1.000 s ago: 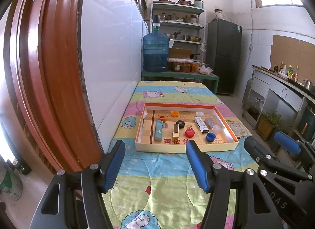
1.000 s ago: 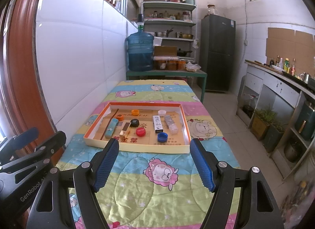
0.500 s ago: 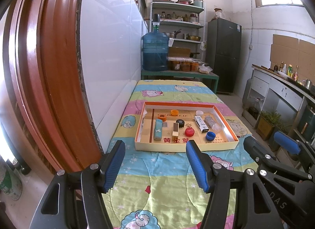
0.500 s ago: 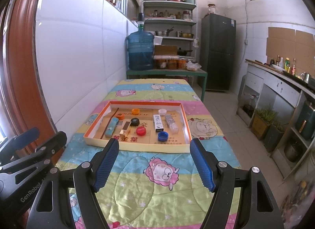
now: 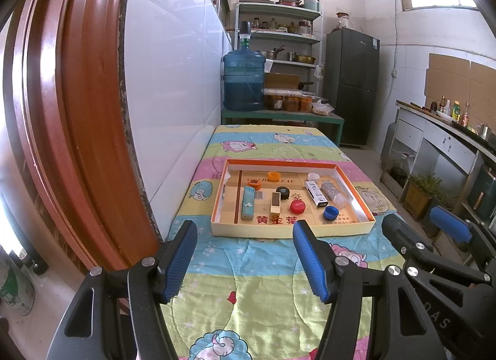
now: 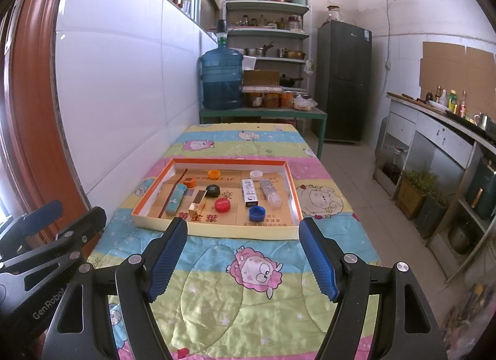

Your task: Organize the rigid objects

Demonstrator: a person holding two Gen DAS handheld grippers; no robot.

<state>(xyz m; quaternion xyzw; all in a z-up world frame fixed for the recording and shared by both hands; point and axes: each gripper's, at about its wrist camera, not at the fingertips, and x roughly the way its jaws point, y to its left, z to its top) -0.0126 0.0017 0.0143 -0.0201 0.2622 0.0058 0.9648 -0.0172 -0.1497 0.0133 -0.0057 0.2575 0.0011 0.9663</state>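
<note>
A shallow cardboard tray with an orange rim (image 5: 370,223) (image 6: 217,231) lies on the table's cartoon quilt. It holds small items: a light-blue case (image 5: 247,203) (image 6: 173,200), a brown-and-white box (image 5: 274,202) (image 6: 197,202), a red cap (image 5: 297,206) (image 6: 222,205), a blue cap (image 5: 330,212) (image 6: 256,212), a black cap (image 5: 282,191), orange caps (image 5: 273,176), a white box (image 5: 315,193) (image 6: 249,192) and a clear bottle (image 5: 332,194) (image 6: 270,192). My left gripper (image 5: 245,264) and right gripper (image 6: 241,259) are open and empty, held above the quilt short of the tray.
A white tiled wall and a red-brown door frame (image 5: 71,112) run along the table's left. A blue water jug (image 5: 243,81) stands on a green bench behind the table, with shelves and a dark fridge (image 6: 342,81) beyond. A counter (image 6: 434,130) lines the right.
Both grippers have drifted slightly; the tray sits a little lower in the views. Nothing was taken hold of or let go.
</note>
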